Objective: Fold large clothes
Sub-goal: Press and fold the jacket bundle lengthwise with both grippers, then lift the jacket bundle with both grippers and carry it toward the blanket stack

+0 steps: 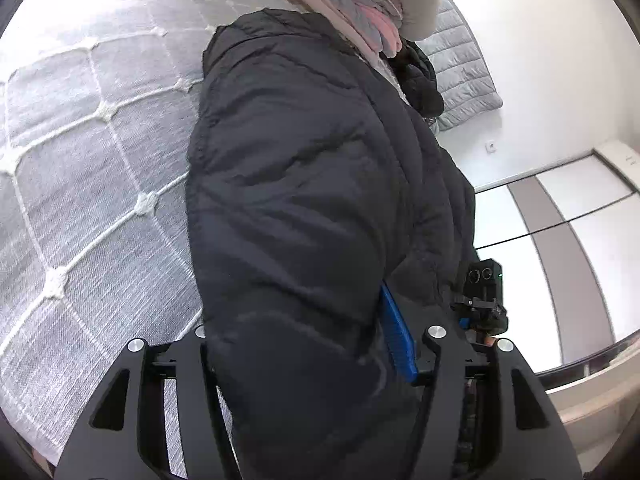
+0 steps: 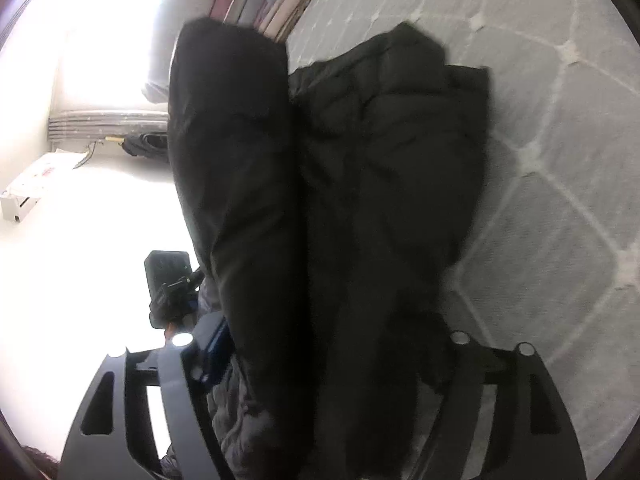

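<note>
A black puffy jacket (image 1: 304,200) lies on a grey bedspread (image 1: 100,160) with white diamond stitching. Its bulk fills the space between the fingers of my left gripper (image 1: 316,332). The blue pad of the right finger (image 1: 396,336) shows bare beside the fabric, and the left finger's pad is hidden. In the right wrist view the jacket (image 2: 392,168) lies spread on the bedspread (image 2: 560,160), with a sleeve (image 2: 236,152) running down its left side. My right gripper (image 2: 320,340) stands wide around the jacket's near end, its left pad (image 2: 212,344) clear of the sleeve.
A stack of folded pink and grey fabrics (image 1: 360,12) lies at the far end of the bed. A grey quilted blanket (image 1: 460,72) lies beyond it. Wardrobe doors (image 1: 560,220) stand off the bed's edge. The other gripper's camera block (image 2: 168,280) is close at the left.
</note>
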Motion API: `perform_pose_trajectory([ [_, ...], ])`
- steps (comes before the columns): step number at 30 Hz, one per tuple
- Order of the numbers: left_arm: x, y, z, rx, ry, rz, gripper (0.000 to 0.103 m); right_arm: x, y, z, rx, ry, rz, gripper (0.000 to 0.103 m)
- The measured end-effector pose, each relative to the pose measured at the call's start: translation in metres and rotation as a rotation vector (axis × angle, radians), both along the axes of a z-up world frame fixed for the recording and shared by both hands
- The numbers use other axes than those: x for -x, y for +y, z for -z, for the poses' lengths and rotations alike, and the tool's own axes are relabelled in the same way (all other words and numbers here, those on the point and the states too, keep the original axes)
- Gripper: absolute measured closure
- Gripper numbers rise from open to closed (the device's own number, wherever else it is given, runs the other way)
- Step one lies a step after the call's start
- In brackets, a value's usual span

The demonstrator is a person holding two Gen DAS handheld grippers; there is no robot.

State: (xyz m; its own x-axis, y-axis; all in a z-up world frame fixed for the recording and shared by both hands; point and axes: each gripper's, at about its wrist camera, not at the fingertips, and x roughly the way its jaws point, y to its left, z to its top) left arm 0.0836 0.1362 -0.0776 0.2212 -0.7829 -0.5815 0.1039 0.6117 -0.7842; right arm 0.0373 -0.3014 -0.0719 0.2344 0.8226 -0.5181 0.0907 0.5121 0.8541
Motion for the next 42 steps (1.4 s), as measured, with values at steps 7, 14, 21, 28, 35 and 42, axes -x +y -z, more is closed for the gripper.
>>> perform_pose_trajectory([
  [7,-0.005,-0.01,0.02,0.003,0.03,0.012,0.033,-0.011,-0.005,0.032,-0.09,0.085,-0.041,0.014],
  [14,0.003,-0.028,0.006,-0.102,-0.08,-0.004,0.05,-0.016,0.005,0.018,-0.059,-0.053,-0.075,0.06],
  [21,0.015,-0.013,-0.039,-0.213,-0.246,-0.039,0.062,-0.009,0.036,-0.036,0.02,-0.277,-0.071,0.068],
  [28,-0.004,0.079,-0.087,-0.224,-0.344,-0.109,0.062,-0.053,0.1,-0.055,-0.017,-0.357,-0.127,0.068],
  [35,-0.069,0.208,-0.116,-0.33,-0.345,-0.205,0.062,-0.152,0.197,-0.041,-0.089,-0.366,-0.17,0.068],
  [42,-0.143,0.312,-0.035,-0.392,-0.049,-0.336,0.04,-0.231,0.292,0.056,0.001,-0.146,-0.165,0.037],
])
